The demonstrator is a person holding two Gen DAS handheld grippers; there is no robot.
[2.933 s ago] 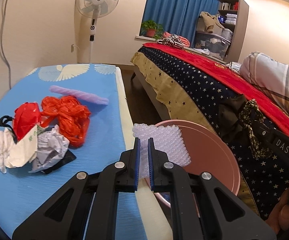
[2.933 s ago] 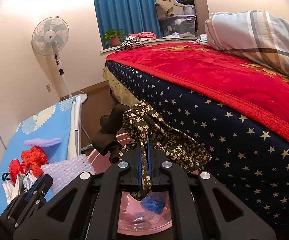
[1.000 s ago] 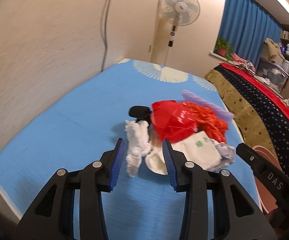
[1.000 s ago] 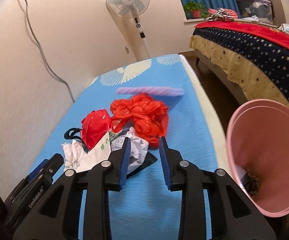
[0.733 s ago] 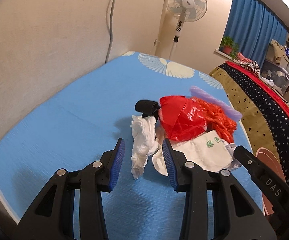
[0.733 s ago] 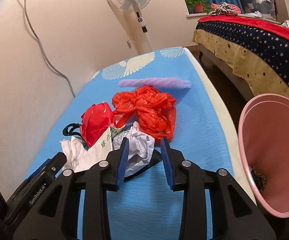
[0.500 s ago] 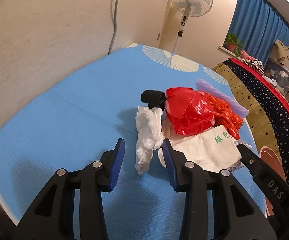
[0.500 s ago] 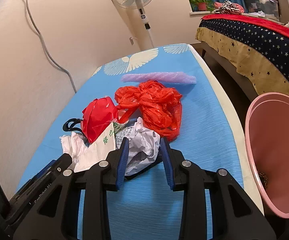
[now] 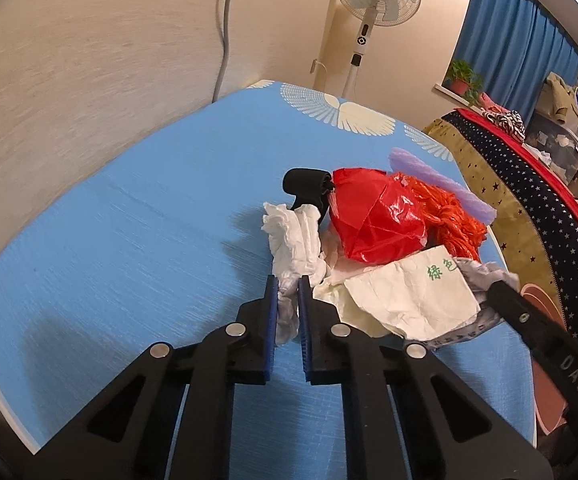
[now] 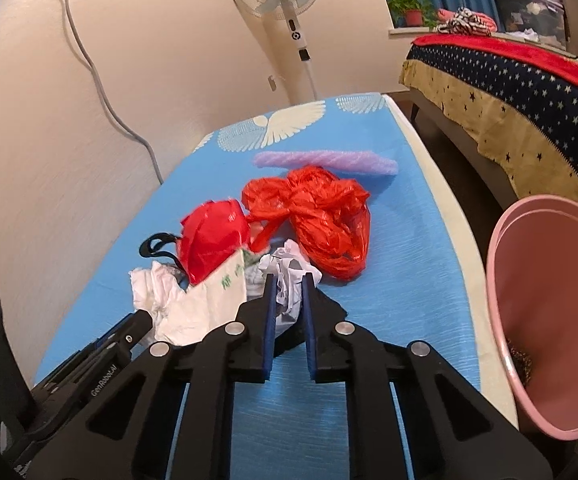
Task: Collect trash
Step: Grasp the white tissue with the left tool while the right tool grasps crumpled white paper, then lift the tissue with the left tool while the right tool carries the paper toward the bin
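A heap of trash lies on the blue mat (image 9: 129, 240). My left gripper (image 9: 287, 286) is shut on the near end of a crumpled white tissue (image 9: 295, 240). Behind it sit a red plastic bag (image 9: 373, 220), a black strap (image 9: 305, 186), a white paper with green print (image 9: 409, 292) and an orange bag (image 9: 453, 220). My right gripper (image 10: 289, 284) is shut on a crumpled printed paper ball (image 10: 289, 276), in front of the orange bag (image 10: 325, 216) and red bag (image 10: 209, 240). A purple foam strip (image 10: 325, 160) lies beyond.
A pink bin (image 10: 549, 308) stands right of the mat with dark trash at its bottom. A bed with a starred cover (image 10: 529, 80) is further right. A standing fan (image 10: 285, 20) and a wall are behind the mat. The mat's right edge (image 10: 441, 184) drops to the floor.
Both grippers moved from the bin to the heap. In the last half second both closed, the left on the white tissue, the right on the crumpled paper ball.
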